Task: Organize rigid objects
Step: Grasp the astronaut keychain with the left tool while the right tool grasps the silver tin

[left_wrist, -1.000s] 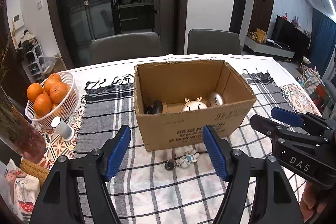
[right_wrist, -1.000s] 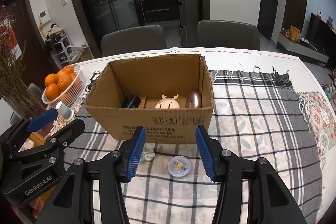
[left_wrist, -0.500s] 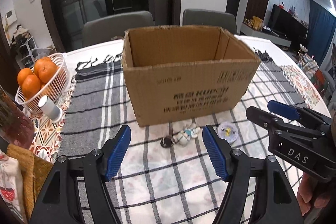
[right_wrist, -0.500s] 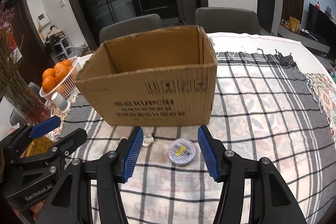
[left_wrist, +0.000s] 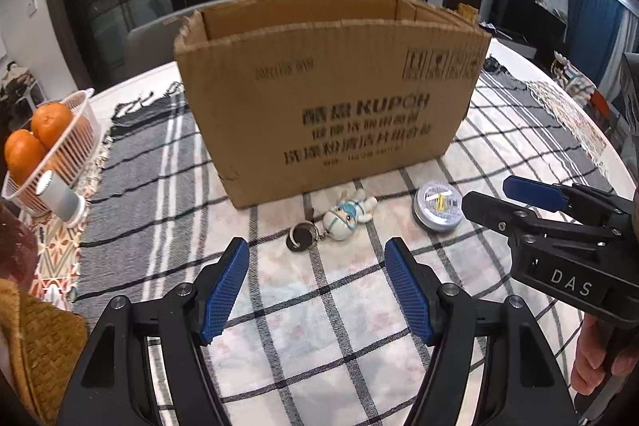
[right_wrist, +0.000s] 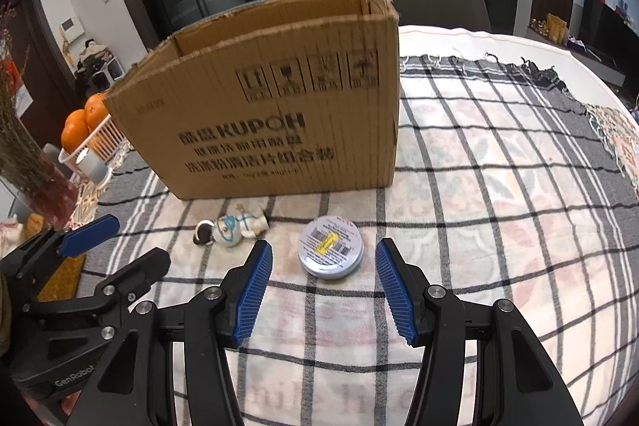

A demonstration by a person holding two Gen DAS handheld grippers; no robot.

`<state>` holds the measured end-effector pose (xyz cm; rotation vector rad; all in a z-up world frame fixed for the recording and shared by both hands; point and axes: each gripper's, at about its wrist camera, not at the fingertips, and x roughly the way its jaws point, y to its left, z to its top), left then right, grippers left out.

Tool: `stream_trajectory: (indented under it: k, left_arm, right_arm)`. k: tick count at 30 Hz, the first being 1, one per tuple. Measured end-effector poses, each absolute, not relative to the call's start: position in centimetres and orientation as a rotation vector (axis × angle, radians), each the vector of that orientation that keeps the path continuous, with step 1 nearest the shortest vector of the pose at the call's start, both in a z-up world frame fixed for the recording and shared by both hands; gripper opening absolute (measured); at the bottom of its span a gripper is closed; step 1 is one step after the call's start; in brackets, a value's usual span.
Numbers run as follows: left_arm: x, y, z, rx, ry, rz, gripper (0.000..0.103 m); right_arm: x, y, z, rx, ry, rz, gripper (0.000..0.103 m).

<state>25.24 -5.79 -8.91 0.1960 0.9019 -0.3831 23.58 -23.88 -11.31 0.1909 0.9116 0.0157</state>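
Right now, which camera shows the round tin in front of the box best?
The right wrist view: the round tin lies whole between the open right gripper fingers, with its label facing up. In the left wrist view the tin sits off to the right, partly hidden by the right gripper.

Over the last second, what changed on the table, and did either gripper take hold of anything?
Both grippers came down toward the table: the cardboard box now shows only its front wall, its inside no longer visible. The left gripper closed in on the astronaut keychain, the right gripper on the round tin. Nothing was grasped; both jaws stand open and empty. Box, keychain, tin and orange basket stayed put.
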Motion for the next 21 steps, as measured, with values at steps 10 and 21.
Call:
stream_trajectory:
  k: [10,21]
  left_arm:
    - [26.9,-6.7,-11.4,0.271,0.9,-0.455,0.068]
    - [28.3,-8.3,-13.3,0.409,0.839,-0.552,0.063]
  right_arm:
    - [24.2,-24.1,-14.3,0.229,0.953,-0.023,0.055]
    - [24.8,-23.4,-15.3,0.16,0.967,-0.029,0.055]
